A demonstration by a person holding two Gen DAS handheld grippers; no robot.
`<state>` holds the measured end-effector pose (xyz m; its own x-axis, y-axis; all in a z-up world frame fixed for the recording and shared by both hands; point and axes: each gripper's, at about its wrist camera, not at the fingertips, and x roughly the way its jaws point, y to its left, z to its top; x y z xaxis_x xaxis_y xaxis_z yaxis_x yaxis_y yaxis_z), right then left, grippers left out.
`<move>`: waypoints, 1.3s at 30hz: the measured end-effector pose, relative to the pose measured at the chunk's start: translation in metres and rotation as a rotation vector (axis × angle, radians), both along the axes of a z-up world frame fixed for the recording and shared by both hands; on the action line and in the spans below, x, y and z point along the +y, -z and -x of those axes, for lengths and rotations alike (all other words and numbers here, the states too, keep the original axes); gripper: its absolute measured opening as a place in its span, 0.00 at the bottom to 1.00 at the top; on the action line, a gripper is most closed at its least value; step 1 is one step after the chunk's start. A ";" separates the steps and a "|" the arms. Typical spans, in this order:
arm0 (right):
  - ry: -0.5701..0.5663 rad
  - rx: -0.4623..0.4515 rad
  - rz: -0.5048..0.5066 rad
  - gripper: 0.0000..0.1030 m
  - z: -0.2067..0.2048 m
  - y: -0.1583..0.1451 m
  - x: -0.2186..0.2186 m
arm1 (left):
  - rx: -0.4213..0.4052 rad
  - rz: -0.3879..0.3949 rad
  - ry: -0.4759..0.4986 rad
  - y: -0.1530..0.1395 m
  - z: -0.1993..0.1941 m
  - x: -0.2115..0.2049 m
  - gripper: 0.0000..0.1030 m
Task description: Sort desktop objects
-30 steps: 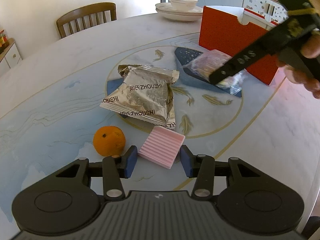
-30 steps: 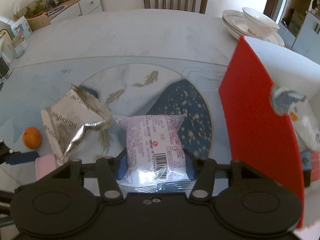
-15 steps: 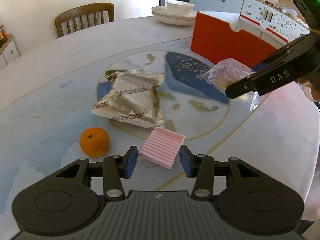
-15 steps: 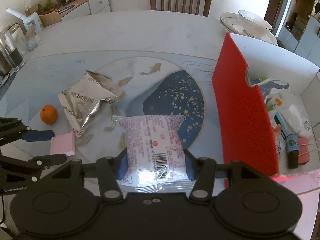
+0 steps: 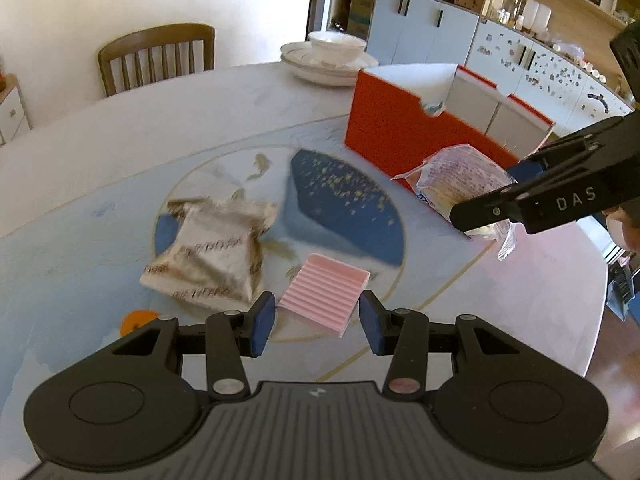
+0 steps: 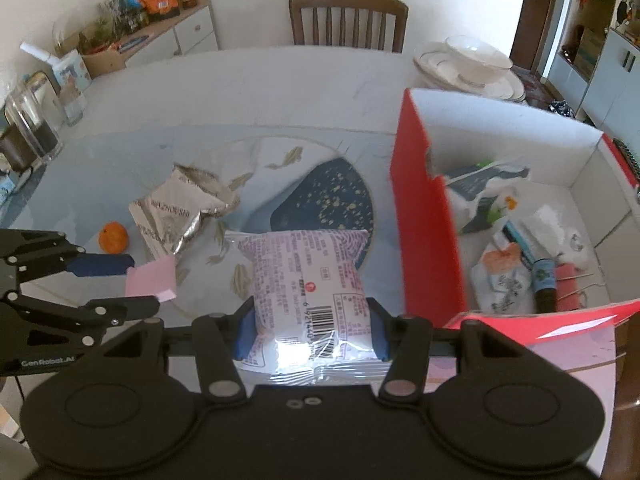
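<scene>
My left gripper (image 5: 318, 322) is shut on a pink ridged pad (image 5: 325, 298) and holds it above the table; it also shows in the right wrist view (image 6: 151, 279). My right gripper (image 6: 310, 334) is shut on a clear purple-printed snack packet (image 6: 306, 276), held in the air beside the red box (image 6: 426, 216); the packet shows in the left wrist view (image 5: 460, 184) too. A silver foil bag (image 5: 212, 254) and an orange (image 6: 113, 237) lie on the marble table (image 5: 100, 200).
The red box (image 5: 400, 136) is open-topped and holds several small items (image 6: 516, 248). Stacked white dishes (image 5: 328, 60) stand at the far table edge. A wooden chair (image 5: 156, 58) is behind the table. Jars and a glass (image 6: 36, 128) stand at the left.
Both grippers have risen with their loads. The right gripper has carried the packet toward the red box's corner. The left gripper has lifted the pink pad higher, so the orange sits low at its left.
</scene>
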<state>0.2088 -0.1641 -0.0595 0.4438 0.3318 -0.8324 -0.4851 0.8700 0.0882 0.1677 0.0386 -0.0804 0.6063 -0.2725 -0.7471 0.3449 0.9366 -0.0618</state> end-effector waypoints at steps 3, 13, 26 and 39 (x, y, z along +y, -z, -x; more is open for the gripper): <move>0.007 -0.021 -0.018 0.52 0.000 -0.011 -0.011 | -0.020 0.005 0.017 -0.011 -0.003 -0.012 0.43; 0.029 -0.095 -0.051 0.52 -0.008 -0.041 -0.051 | -0.104 0.004 0.074 -0.042 -0.017 -0.057 0.43; 0.070 -0.169 -0.057 0.52 -0.034 -0.052 -0.116 | -0.172 -0.010 0.121 -0.068 -0.041 -0.117 0.43; 0.135 -0.184 -0.025 0.52 -0.076 -0.048 -0.175 | -0.184 -0.054 0.192 -0.067 -0.076 -0.186 0.43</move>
